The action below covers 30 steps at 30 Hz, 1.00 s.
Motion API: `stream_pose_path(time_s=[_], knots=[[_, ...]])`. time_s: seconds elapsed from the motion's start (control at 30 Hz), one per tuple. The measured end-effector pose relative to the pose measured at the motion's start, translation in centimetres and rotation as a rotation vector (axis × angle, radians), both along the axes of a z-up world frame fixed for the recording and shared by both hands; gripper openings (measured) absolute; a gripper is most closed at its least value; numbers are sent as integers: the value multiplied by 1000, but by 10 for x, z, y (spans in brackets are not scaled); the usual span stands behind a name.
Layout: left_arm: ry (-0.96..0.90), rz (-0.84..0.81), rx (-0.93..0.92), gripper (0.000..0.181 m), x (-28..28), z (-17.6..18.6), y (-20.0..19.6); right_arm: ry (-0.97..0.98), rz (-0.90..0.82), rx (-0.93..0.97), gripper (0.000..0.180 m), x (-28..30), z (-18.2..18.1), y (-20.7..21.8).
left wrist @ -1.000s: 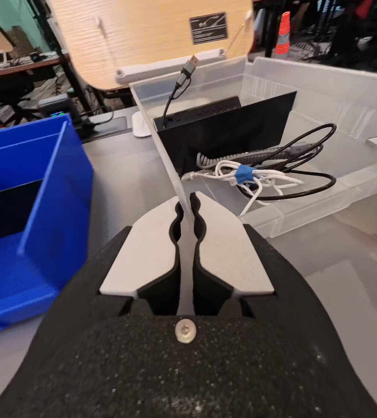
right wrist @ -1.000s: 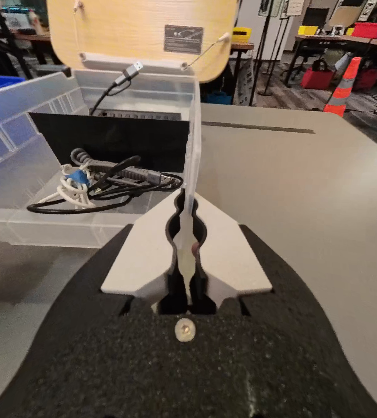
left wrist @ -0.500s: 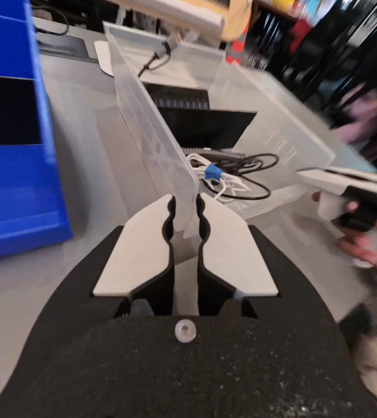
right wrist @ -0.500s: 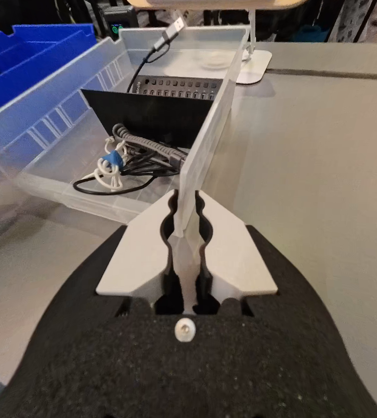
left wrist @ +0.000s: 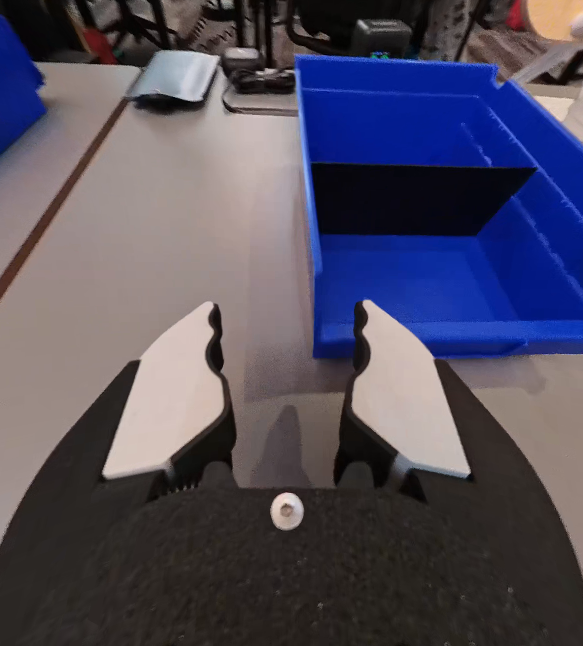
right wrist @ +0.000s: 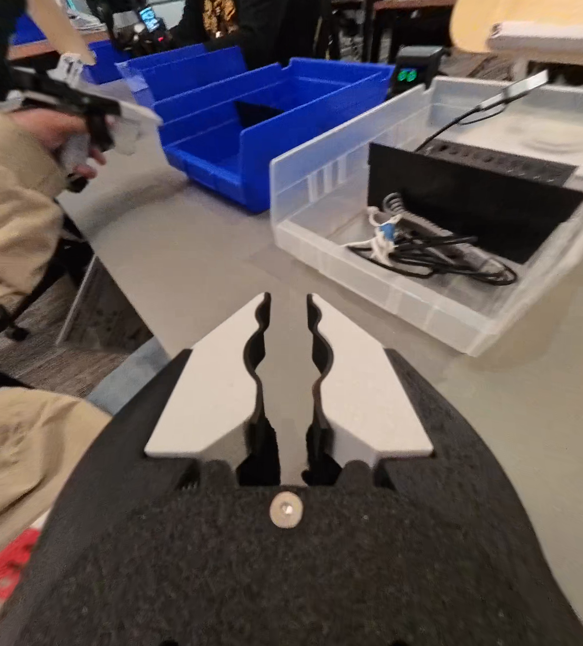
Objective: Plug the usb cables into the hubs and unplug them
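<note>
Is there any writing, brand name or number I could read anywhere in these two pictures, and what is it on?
No text can be read in either view.
Small black device with green glowing lights, behind the clear plastic bin: too blurred to read.
Lit screen in the far background: too small and blurred.
Blue plastic bin with the black divider: no label visible.

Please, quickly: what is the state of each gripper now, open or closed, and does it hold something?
Left gripper: open wide, holding nothing, above the grey table.
Right gripper: open with a narrower gap, holding nothing.
</note>
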<state>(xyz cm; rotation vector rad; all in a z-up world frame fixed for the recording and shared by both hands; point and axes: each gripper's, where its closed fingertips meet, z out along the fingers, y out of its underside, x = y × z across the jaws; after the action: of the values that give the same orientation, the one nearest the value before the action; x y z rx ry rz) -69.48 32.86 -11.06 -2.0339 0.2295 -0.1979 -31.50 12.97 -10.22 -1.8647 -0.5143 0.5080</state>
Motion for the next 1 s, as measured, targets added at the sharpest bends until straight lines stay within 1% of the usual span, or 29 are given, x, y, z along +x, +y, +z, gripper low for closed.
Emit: stream_pose_path(time_s=[0.07,0.1,0.17,0.2,0.3,0.33,0.4,0.5,0.63,0.7,0.73,0.77,0.8,0.87,0.9,1.0], knots=[[8,-26,-28,67,7,-8,18,13,63,-41,20,-22,-10,-9],[17,-24,-51,56,9,-13,25,15,82,-61,20,-31,-15,-11],[-8,-35,-89,19,15,-20,31,11,103,-88,20,-48,-25,-13],[-27,-21,-86,3,17,-21,30,1,111,-90,21,-55,-27,-12],[-41,16,-65,3,20,-21,14,-38,124,-30,27,-77,-24,-7],[-26,29,-54,3,21,-21,4,-51,125,-14,32,-85,-23,-4],[12,57,-43,3,26,-21,-19,-70,115,-8,42,-101,-24,7],[38,100,-61,4,32,-22,-60,-110,32,-7,56,-118,-28,35],[49,112,-77,5,42,-22,-113,-123,-56,5,59,-140,-24,57],[76,90,-92,6,47,-22,-137,-150,-127,18,54,-141,-26,66],[83,79,-100,6,50,-22,-149,-142,-128,2,46,-145,-27,66],[92,76,-103,6,53,-22,-160,-144,-118,-23,36,-149,-31,64],[114,74,-96,6,55,-21,-169,-171,-192,-42,25,-141,-34,66],[158,87,-53,8,58,-15,-186,-234,-193,20,4,-139,-29,62],[170,100,-24,8,60,-9,-194,-235,-205,48,2,-138,-23,59],[210,160,82,8,62,16,-209,-181,-182,48,2,-139,-10,50]])
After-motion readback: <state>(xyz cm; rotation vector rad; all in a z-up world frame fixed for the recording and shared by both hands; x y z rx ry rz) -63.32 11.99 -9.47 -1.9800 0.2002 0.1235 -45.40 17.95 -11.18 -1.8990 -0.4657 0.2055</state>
